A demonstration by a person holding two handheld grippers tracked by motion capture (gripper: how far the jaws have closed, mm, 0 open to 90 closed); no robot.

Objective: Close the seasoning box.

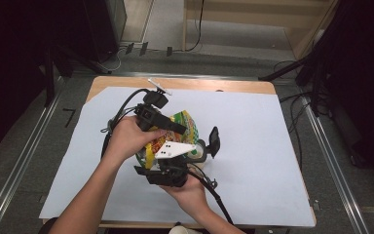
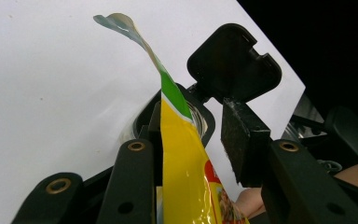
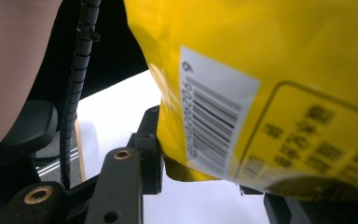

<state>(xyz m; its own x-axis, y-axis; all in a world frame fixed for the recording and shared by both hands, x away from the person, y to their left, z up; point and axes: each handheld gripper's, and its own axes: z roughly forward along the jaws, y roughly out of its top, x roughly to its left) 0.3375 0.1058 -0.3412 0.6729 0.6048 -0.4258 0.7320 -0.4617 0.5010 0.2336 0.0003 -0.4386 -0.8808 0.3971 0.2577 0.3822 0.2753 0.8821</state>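
Bag (image 1: 187,127), yellow, hangs above the white sheet (image 1: 253,146) between my 2 grippers. Left gripper (image 2: 193,140) grasps its top edge; right gripper's (image 1: 168,170) jaws flank the bottom, grip unclear. Next, probably tipping it into the open container (image 1: 209,144).

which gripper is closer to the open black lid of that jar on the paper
Left. In the left gripper view the left gripper, with the yellow bag between its jaws, sits just below the lid. From above, the right gripper sits lower, under the bag.
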